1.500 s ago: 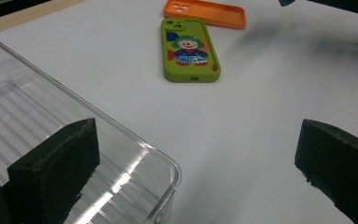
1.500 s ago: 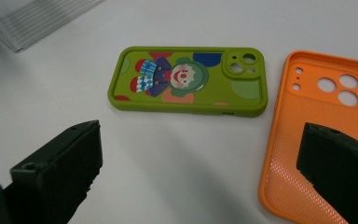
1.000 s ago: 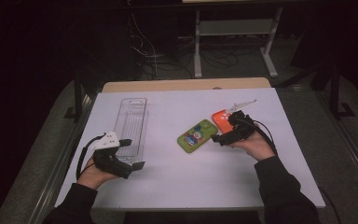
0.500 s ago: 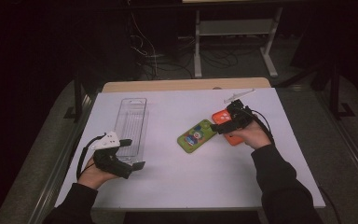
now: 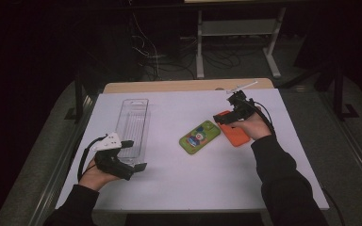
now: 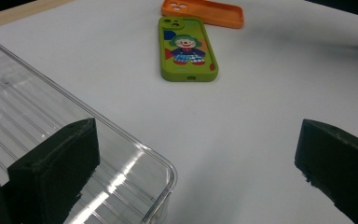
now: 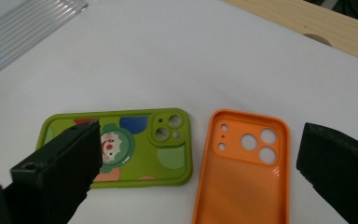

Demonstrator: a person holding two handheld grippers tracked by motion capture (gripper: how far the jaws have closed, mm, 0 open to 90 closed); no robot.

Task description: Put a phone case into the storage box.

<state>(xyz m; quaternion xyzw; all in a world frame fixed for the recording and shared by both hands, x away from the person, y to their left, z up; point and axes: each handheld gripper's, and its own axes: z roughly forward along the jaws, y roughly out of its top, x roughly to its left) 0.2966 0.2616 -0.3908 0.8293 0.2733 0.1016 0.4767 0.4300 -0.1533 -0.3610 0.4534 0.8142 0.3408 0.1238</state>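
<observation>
A green phone case [image 5: 199,137] with a cartoon clown lies camera side up at mid table. Just right of it lies an orange phone case [image 5: 238,136], hollow side up. My right gripper [image 5: 225,113] hovers open over the orange case's far end; in the right gripper view its jaws straddle the green case [image 7: 135,149] and the orange case [image 7: 247,172]. A clear ribbed tray [image 5: 133,123] lies at the left. My left gripper [image 5: 134,154] is open at the tray's near end; its left jaw stands over the tray corner [image 6: 135,163], the other over bare table.
A white sheet [image 5: 179,188] covers the table, with a wooden strip [image 5: 184,86] showing at the back. A thin white stick [image 5: 242,86] lies at the back right edge. Beyond are dark floor, cables and a desk frame [image 5: 235,28].
My right gripper has moved away from me along the orange case, toward the table's back. The left gripper and both cases have stayed put.
</observation>
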